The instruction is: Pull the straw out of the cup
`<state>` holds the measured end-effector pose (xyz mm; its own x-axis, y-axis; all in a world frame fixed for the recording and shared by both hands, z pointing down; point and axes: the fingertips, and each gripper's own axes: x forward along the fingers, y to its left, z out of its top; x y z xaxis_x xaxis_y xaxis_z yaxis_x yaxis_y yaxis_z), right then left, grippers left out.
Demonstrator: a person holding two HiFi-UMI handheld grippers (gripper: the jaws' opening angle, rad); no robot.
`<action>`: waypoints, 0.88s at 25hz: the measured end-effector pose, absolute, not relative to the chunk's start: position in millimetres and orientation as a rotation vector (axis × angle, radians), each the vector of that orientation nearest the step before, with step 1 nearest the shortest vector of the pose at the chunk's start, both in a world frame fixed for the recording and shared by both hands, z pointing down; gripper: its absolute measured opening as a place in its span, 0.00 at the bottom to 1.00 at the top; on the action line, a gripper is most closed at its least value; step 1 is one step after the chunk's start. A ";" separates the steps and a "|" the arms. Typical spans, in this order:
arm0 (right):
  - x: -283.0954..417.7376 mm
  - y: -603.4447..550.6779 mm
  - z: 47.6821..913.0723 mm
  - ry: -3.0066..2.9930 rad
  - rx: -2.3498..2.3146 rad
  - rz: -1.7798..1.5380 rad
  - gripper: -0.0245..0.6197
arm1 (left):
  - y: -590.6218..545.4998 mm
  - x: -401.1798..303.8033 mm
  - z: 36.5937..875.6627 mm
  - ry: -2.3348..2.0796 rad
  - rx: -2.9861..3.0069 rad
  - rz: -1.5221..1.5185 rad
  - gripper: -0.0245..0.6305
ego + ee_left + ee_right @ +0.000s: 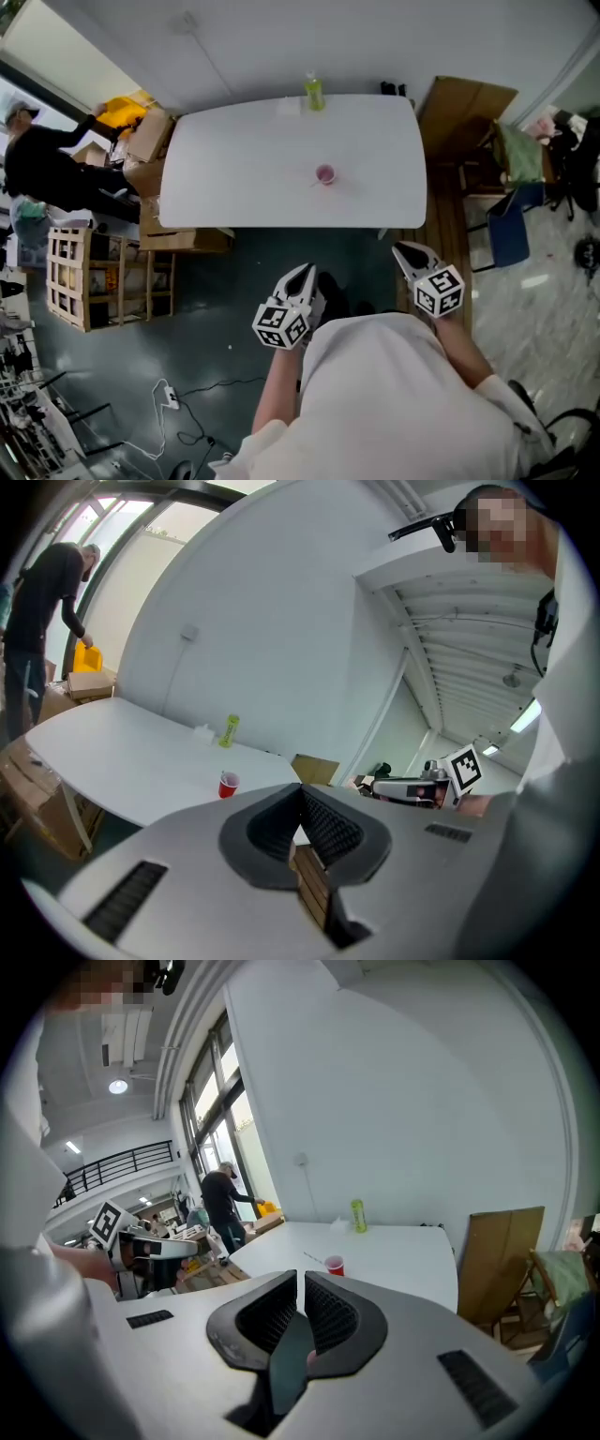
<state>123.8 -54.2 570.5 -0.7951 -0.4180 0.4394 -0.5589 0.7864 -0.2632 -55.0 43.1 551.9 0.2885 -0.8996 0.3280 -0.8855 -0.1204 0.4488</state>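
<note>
L gripper (302, 274) & R gripper (405, 249) sit close to wearer's torso, short of white table (225, 159). Both have jaws together, nothing between them. Mid-table, slightly right of centre, stands red cup (325, 174), w/ straw (312, 1259) leaning out to its left. Yellow-green bottle (313, 92) at far edge, well apart from cup.

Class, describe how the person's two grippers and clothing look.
The left gripper and right gripper are alike: light grey shells tapering to two jaws with black ribbed pads. Each carries a white cube with black square markers. The person wears a white top.
</note>
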 end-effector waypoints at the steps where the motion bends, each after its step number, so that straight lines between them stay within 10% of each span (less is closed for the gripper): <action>1: 120.1 -58.2 570.6 -2.612 0.755 0.545 0.11 | 37.1 -60.2 552.5 -1.582 2.003 -0.030 0.04; 22: 50.4 -97.9 576.0 -2.509 0.931 0.578 0.11 | -30.2 -144.5 584.3 -1.411 2.106 0.066 0.04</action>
